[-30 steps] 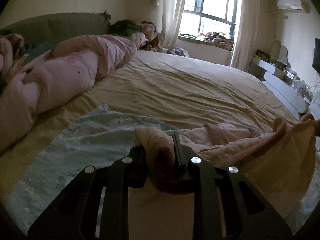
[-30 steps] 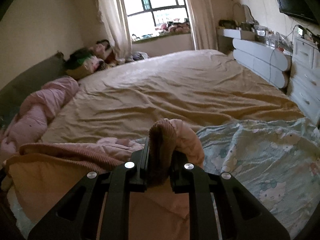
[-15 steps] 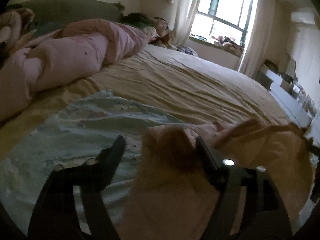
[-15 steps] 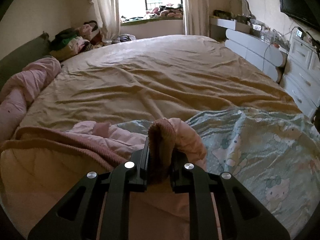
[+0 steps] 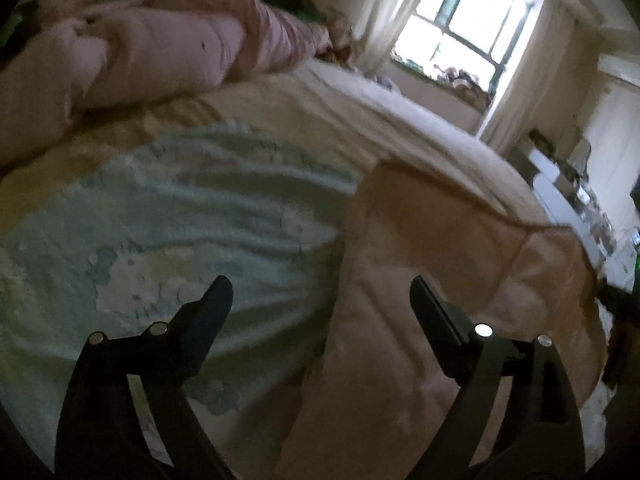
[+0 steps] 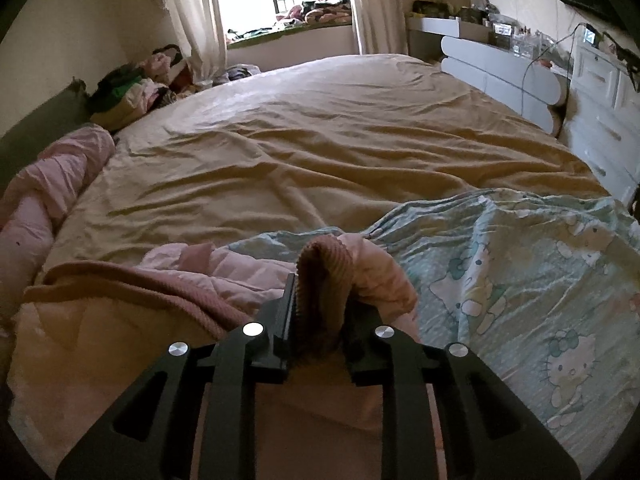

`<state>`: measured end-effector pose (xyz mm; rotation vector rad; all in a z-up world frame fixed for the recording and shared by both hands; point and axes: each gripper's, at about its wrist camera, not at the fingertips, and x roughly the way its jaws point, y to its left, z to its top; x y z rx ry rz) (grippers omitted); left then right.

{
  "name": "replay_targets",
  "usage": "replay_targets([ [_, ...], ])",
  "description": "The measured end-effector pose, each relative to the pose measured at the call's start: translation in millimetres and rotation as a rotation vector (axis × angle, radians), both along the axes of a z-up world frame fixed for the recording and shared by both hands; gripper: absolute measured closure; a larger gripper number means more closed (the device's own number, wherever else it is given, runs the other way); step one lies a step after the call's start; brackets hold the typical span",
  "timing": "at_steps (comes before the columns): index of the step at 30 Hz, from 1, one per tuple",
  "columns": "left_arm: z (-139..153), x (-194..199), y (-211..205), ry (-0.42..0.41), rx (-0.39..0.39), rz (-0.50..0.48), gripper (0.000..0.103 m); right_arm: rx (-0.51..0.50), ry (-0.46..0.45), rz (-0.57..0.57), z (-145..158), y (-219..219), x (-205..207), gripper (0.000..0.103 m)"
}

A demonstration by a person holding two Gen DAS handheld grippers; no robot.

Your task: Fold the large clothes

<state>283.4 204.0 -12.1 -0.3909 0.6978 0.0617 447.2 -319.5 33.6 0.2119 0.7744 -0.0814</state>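
A large pink padded garment (image 5: 420, 240) lies spread on the bed, partly over a pale blue cartoon-print blanket (image 5: 180, 220). My left gripper (image 5: 320, 284) hovers low above the garment's left edge. Its jaws are wide apart and still opening, with nothing pressed between the pads. In the right wrist view the same garment (image 6: 120, 320) lies bunched at the lower left. My right gripper (image 6: 320, 300) has a fold of its ribbed cuff (image 6: 326, 264) standing up between the pads. These jaws are starting to open, but the pads still touch the fabric.
A beige sheet (image 6: 320, 140) covers the wide bed. A rolled pink quilt (image 6: 40, 200) runs along the left side, with a pile of clothes (image 6: 132, 92) beyond it. White drawers (image 6: 500, 76) stand along the right wall, and the blue blanket (image 6: 520, 280) covers the near right.
My left gripper opened wide, let go of the cuff and sank toward the bed; the garment now lies flatter. My right gripper came down a little, with the cuff still in it.
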Motion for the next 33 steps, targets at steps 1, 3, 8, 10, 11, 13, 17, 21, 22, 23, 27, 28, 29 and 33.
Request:
replay_targets([
  [1,-3.9,0.8,-0.1,0.010,-0.008,-0.019,0.020,0.009,-0.001,0.006,1.9,-1.5,-1.8,0.080],
  [3,-8.2,2.6,-2.7,0.027,-0.014,-0.047,0.017,0.027,-0.009,0.023,6.4,-3.5,-8.2,0.077],
  [8,-16.9,2.1,-10.3,0.046,-0.045,-0.095,0.017,0.051,-0.021,0.078,18.9,-8.6,-25.3,0.063],
  [10,-16.9,1.3,-15.5,0.049,-0.035,-0.107,0.017,0.066,-0.039,0.090,24.8,-12.1,-33.9,0.023],
  [11,-16.9,1.3,-17.1,0.050,-0.039,-0.115,0.016,0.059,-0.050,0.072,27.5,-14.4,-40.2,0.004],
  [13,-17.9,1.1,-22.8,0.052,-0.055,-0.143,0.016,0.055,-0.101,0.081,31.9,-17.1,-53.5,0.004],
  [17,-23.2,5.2,-34.3,0.107,0.040,-0.152,0.016,-0.074,-0.067,0.078,21.6,-19.0,-65.0,0.004],
  [21,-23.3,5.9,-41.3,0.115,0.054,-0.183,0.017,-0.166,0.041,0.135,-10.5,-14.9,-64.6,0.004],
  [22,-22.9,4.7,-44.0,0.110,0.059,-0.190,0.021,-0.169,0.054,0.140,-17.2,-14.2,-64.1,0.005],
  [23,-22.8,4.6,-46.5,0.105,0.067,-0.198,0.040,-0.166,0.047,0.135,-21.8,-14.0,-64.4,0.005],
  [27,-20.3,2.5,-57.9,0.073,0.163,-0.183,0.082,-0.137,0.004,0.144,-26.7,-8.6,-65.2,0.088],
  [28,-17.2,0.8,-60.2,0.057,0.187,-0.179,0.084,-0.189,0.012,0.136,-28.1,-2.6,-66.3,0.091],
  [29,-12.6,-1.3,-61.4,0.034,0.198,-0.171,0.086,-0.210,0.010,0.139,-28.2,0.3,-67.8,0.093],
  [33,13.5,-7.1,-65.5,-0.054,0.264,-0.170,0.088,-0.238,-0.099,0.059,-7.4,-2.0,-81.6,0.095],
])
